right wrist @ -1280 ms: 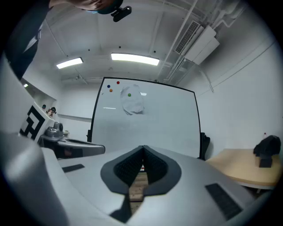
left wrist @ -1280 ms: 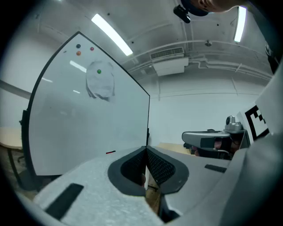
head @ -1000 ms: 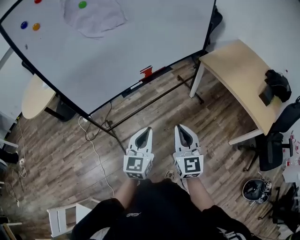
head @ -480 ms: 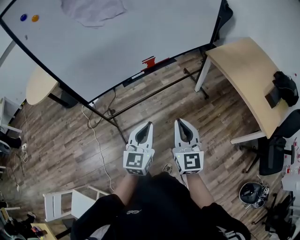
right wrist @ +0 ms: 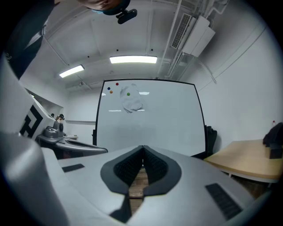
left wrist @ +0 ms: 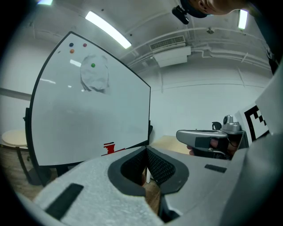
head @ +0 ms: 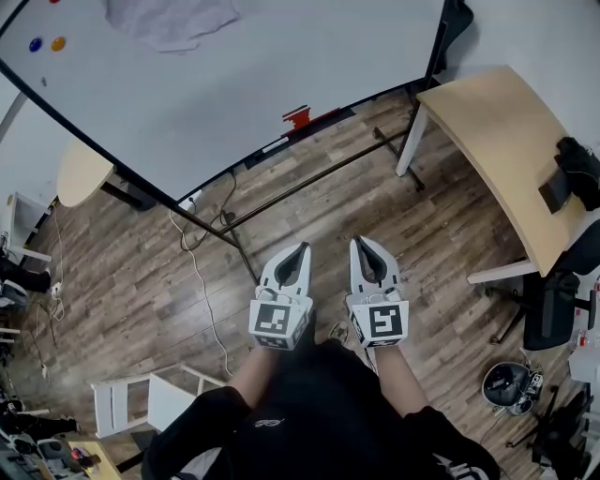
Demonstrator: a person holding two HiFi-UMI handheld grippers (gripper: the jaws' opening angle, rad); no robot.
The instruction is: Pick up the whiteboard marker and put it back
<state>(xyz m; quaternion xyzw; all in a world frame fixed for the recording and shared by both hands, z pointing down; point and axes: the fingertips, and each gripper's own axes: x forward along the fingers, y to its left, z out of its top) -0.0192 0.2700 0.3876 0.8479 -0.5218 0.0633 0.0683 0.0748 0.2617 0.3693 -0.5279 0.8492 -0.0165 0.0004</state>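
The whiteboard (head: 234, 84) stands on its frame ahead of me, at the top of the head view. On its lower tray sit a red item (head: 297, 116) and a thin white stick (head: 275, 146) that may be the marker; it is too small to be sure. My left gripper (head: 303, 247) and right gripper (head: 359, 241) hover side by side over the wood floor, well short of the tray. Both are shut with nothing between the jaws. The left gripper (left wrist: 145, 149) points at the tray's red item (left wrist: 108, 148). The right gripper (right wrist: 143, 147) faces the whiteboard (right wrist: 150, 119).
A crumpled cloth (head: 169, 19) and coloured magnets (head: 58, 43) cling to the board. A wooden table (head: 497, 150) with a black item (head: 574, 173) is at the right, a round table (head: 82, 172) at the left. A cable (head: 202, 281), a white chair (head: 131, 408) and an office chair (head: 553, 300) are on the floor.
The whiteboard and its tray have slid upward in the head view and more floor and the white chair show below. Both grippers stay side by side and shut.
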